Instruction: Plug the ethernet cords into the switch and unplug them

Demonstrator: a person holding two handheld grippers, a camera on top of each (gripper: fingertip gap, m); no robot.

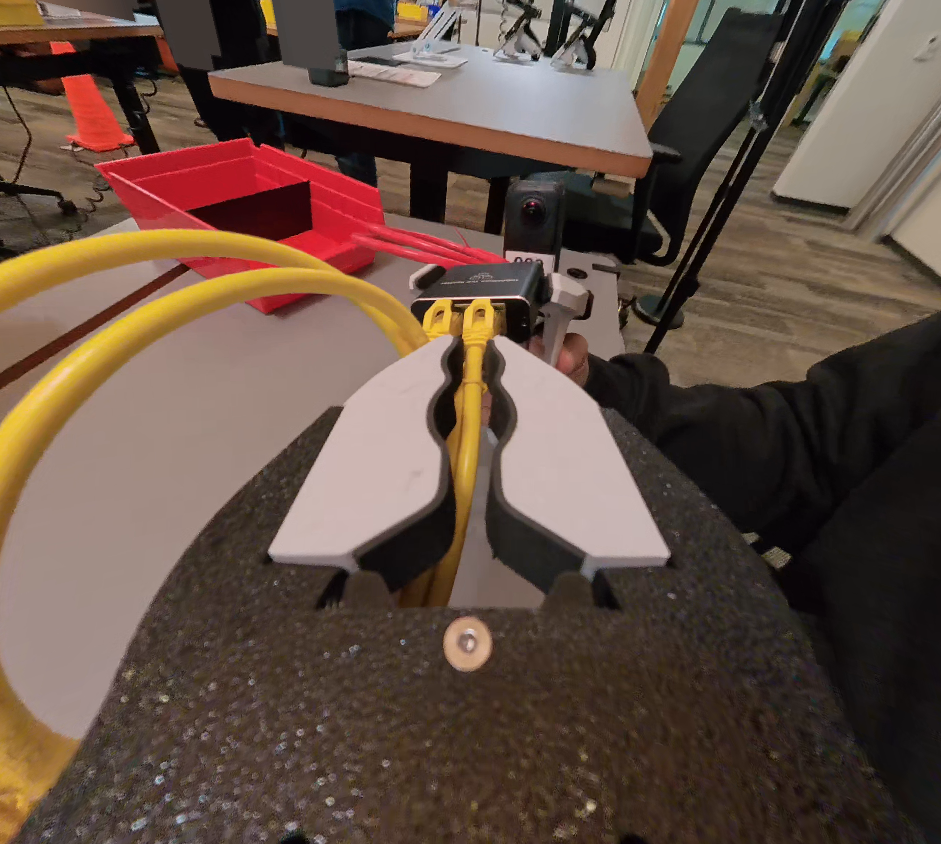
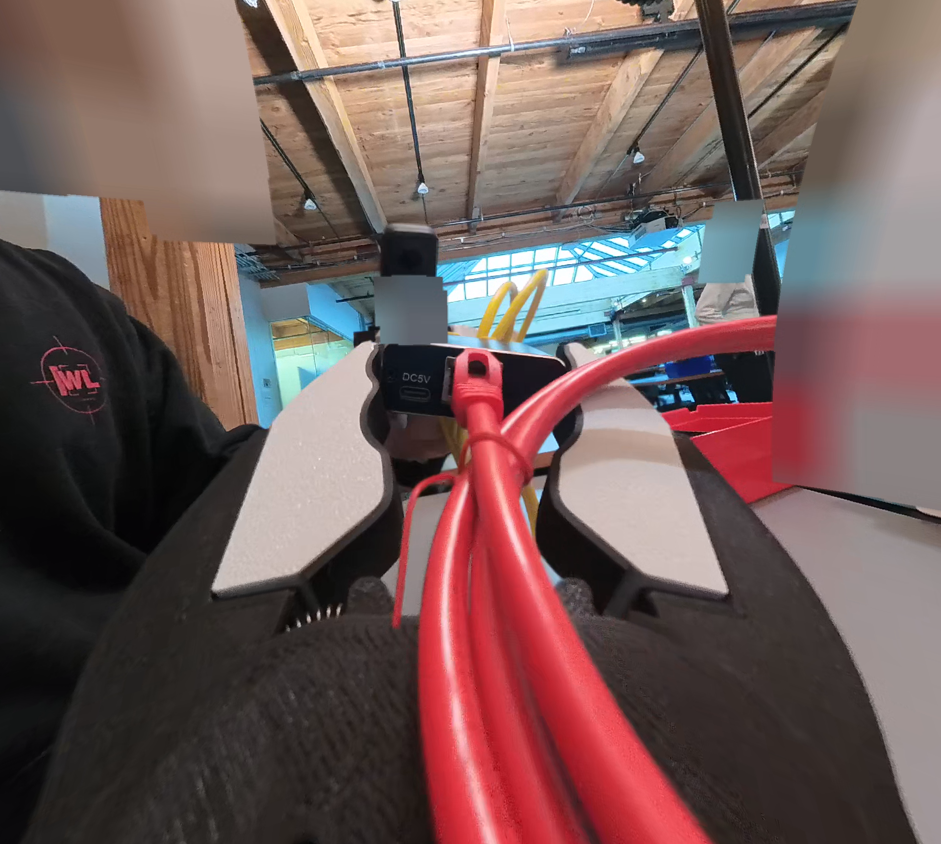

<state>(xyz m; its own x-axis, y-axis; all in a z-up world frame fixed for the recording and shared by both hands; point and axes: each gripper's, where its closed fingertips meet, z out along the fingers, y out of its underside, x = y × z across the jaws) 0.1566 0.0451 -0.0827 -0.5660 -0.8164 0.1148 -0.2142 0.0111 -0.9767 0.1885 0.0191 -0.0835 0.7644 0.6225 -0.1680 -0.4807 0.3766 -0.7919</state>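
In the left wrist view, my left gripper [image 1: 474,346] is shut on a yellow ethernet cord [image 1: 471,392] just behind its plug [image 1: 478,315], which sits in a port of the small black switch [image 1: 478,285]. A second yellow plug [image 1: 438,316] sits in the port to its left. Both cords loop away to the left [image 1: 153,310]. My right gripper [image 2: 471,356] is shut on the switch [image 2: 412,381] from the opposite side and holds it above the table. A red plug [image 2: 476,376] is in a port on that side, and its tied red cord bundle [image 2: 489,616] runs back between the fingers.
An open red bin [image 1: 244,203] stands on the grey table [image 1: 229,412] to the left of the switch. My right gripper's white finger [image 1: 562,297] and camera [image 1: 534,208] show behind the switch. A black sleeve [image 1: 764,437] reaches in from the right. Farther off are another table [image 1: 483,106], a chair, people and an orange cone. The grippers' ends are close to 5 centimeters from one another.
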